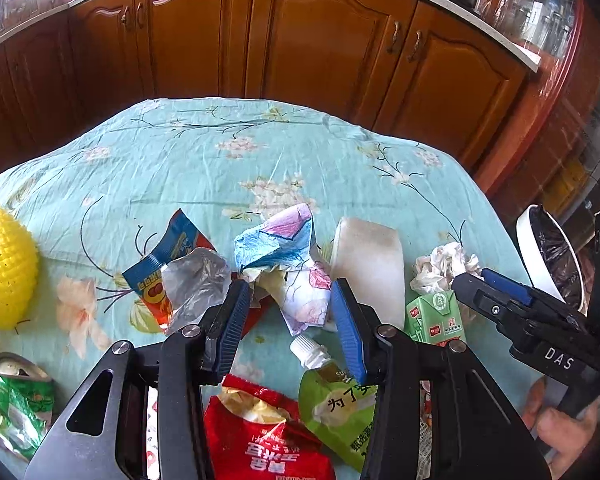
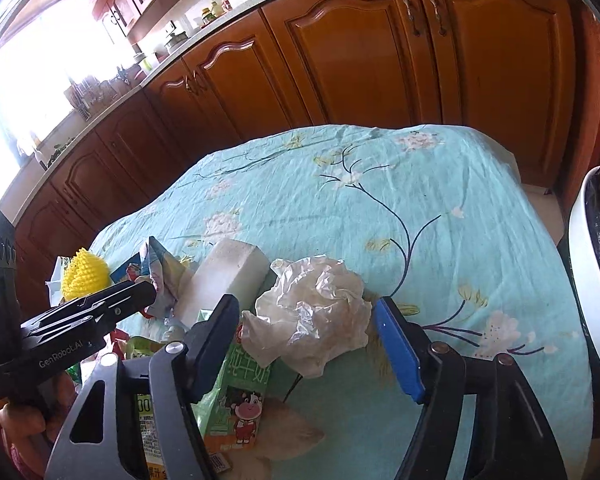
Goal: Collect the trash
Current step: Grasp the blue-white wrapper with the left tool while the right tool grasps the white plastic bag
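Straddling the crumpled tissue [image 2: 314,322], the right gripper [image 2: 306,346] is held with its fingers apart, nothing clamped yet. The tissue is seen resting on the surface [image 2: 380,208], touching the green milk carton [image 2: 240,396] and just beside the white block [image 2: 228,280]. The left gripper [image 1: 290,322] is likewise held apart around the coloured paper wad [image 1: 288,256], left of the tissue. The bin [image 2: 592,288] stands right of the tissue. If the closure is made low, the carton's edge may be pinched along, or the light tissue may be dragged and dropped short of the bin.
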`<state>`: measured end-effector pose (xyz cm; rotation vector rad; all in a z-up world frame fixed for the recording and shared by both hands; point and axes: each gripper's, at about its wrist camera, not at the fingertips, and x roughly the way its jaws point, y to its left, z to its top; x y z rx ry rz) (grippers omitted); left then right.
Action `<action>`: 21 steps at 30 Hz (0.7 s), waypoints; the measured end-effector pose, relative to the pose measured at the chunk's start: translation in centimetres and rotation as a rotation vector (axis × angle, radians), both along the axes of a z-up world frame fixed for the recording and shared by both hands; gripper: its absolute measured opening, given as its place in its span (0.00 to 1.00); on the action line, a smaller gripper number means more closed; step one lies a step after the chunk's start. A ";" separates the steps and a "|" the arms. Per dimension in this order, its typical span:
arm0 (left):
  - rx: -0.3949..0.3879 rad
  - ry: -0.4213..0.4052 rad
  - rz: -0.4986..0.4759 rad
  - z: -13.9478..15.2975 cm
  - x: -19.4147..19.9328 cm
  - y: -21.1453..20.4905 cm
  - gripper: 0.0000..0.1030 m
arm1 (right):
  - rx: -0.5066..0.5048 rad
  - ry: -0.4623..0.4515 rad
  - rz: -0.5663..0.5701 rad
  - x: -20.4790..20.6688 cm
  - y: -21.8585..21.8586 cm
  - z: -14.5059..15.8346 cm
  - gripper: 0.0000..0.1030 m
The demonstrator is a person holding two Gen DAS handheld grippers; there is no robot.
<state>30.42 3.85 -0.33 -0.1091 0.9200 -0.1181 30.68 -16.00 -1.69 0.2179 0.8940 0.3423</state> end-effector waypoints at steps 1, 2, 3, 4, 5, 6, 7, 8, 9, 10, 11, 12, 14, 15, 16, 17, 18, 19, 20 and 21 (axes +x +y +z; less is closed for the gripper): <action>-0.001 0.004 -0.006 -0.2 0.1 -0.1 0.38 | -0.002 0.003 -0.001 0.1 0.1 -0.2 0.64; -0.004 0.009 -0.013 -0.3 0.2 -0.2 0.36 | -0.006 0.001 -0.002 0.1 0.1 -0.3 0.63; -0.009 0.016 -0.019 -0.6 0.4 -0.4 0.26 | -0.010 -0.002 -0.001 0.2 0.1 -0.3 0.60; -0.016 0.027 -0.028 -0.8 0.5 -0.5 0.24 | -0.012 -0.005 -0.001 0.2 0.2 -0.3 0.57; -0.020 0.031 -0.032 -1.0 0.6 -0.5 0.24 | -0.015 -0.009 0.001 0.1 0.2 -0.3 0.52; -0.015 0.030 -0.034 -1.1 0.7 -0.7 0.23 | -0.020 -0.012 0.001 0.1 0.2 -0.2 0.45; -0.010 0.027 -0.036 -1.2 0.7 -0.7 0.23 | -0.027 -0.016 0.002 0.1 0.2 -0.2 0.43; -0.010 0.023 -0.040 -1.2 0.6 -0.8 0.22 | -0.031 -0.018 0.006 0.0 0.2 -0.1 0.42; -0.010 0.019 -0.044 -1.1 0.6 -0.8 0.22 | -0.039 -0.022 0.010 0.0 0.3 -0.1 0.40; -0.009 0.017 -0.045 -1.1 0.6 -0.9 0.21 | -0.046 -0.028 0.013 -0.1 0.4 -0.1 0.39; -0.011 0.015 -0.047 -1.1 0.6 -0.8 0.21 | -0.050 -0.034 0.015 -0.2 0.5 0.0 0.34; -0.013 0.015 -0.048 -1.1 0.5 -0.8 0.20 | -0.045 -0.035 0.022 -0.2 0.6 0.0 0.21; -0.017 0.011 -0.047 -1.0 0.4 -0.7 0.20 | -0.061 -0.041 0.022 -0.3 0.8 0.0 0.21; -0.018 0.009 -0.048 -0.9 0.4 -0.6 0.19 | -0.069 -0.047 0.024 -0.4 1.0 0.0 0.20; -0.019 0.006 -0.048 -0.8 0.3 -0.6 0.19 | -0.072 -0.051 0.025 -0.5 1.0 0.0 0.20; -0.019 0.004 -0.050 -0.6 0.2 -0.6 0.19 | -0.071 -0.054 0.024 -0.6 1.0 0.1 0.19; -0.019 -0.001 -0.051 -0.5 0.0 -0.5 0.19 | -0.069 -0.058 0.021 -0.7 0.9 0.2 0.18; -0.020 -0.006 -0.051 -0.2 -0.2 -0.5 0.18 | -0.067 -0.062 0.017 -0.8 0.8 0.3 0.17; -0.022 -0.011 -0.052 0.0 -0.4 -0.5 0.18 | -0.060 -0.064 0.015 -0.9 0.6 0.4 0.16; -0.026 -0.015 -0.054 0.2 -0.5 -0.4 0.18 | -0.053 -0.066 0.012 -1.0 0.4 0.6 0.16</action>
